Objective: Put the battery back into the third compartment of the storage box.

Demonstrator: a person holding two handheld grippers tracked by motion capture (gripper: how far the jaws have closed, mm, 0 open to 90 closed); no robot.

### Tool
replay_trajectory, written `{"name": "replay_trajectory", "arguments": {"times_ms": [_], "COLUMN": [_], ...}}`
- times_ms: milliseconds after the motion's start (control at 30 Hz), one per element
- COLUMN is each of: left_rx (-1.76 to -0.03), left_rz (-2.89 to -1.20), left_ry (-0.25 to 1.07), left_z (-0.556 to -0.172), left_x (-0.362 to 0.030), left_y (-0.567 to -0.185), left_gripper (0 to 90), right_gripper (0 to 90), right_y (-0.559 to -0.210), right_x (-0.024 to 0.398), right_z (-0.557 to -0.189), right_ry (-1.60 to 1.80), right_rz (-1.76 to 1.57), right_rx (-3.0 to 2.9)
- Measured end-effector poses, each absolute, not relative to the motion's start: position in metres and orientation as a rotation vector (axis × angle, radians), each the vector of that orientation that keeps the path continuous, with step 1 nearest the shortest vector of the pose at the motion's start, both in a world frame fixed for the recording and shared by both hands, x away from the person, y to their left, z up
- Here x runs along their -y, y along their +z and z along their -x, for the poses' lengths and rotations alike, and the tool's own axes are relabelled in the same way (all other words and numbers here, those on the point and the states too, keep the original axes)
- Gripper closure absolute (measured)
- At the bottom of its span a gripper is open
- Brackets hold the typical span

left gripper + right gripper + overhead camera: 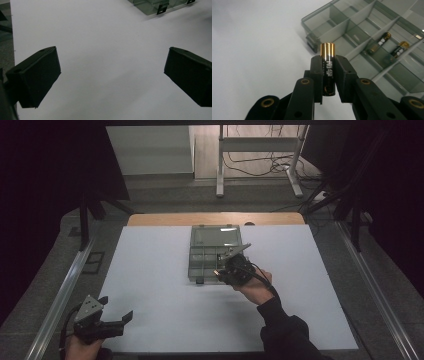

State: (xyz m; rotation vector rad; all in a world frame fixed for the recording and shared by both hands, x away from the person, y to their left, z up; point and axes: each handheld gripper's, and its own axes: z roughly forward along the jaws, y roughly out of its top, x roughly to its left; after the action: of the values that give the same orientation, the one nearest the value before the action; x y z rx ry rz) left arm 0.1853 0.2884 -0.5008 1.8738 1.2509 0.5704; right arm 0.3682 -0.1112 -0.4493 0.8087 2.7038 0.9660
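Observation:
My right gripper is shut on a black and gold battery that stands upright between its pads, gold end up. It hovers at the near right edge of a clear compartment box in the middle of the white table; in the high view the right gripper sits over the box's front right part. Two more batteries lie in a compartment of the compartment box. My left gripper rests open at the near left of the table, its jaws wide apart over bare white surface.
The box's lid stands open at the far side. A corner of the box with a black latch lies ahead of the left gripper. The white sheet has metal rails at both sides; a wooden edge lies behind.

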Motion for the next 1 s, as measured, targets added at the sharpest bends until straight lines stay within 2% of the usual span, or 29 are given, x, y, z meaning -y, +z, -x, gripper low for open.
{"name": "replay_trajectory", "arguments": {"times_ms": [1000], "left_rx": [-1.249], "left_rz": [-1.873], "left_ry": [0.57], "left_z": [-0.185], "left_x": [-0.289], "left_y": [-0.501], "left_gripper": [1.0], "right_gripper": [76.9], "right_y": [-0.438], "right_x": [0.112], "right_z": [-0.431], "right_ry": [0.923], "right_rz": [-0.987], "right_rx": [-2.569]}}
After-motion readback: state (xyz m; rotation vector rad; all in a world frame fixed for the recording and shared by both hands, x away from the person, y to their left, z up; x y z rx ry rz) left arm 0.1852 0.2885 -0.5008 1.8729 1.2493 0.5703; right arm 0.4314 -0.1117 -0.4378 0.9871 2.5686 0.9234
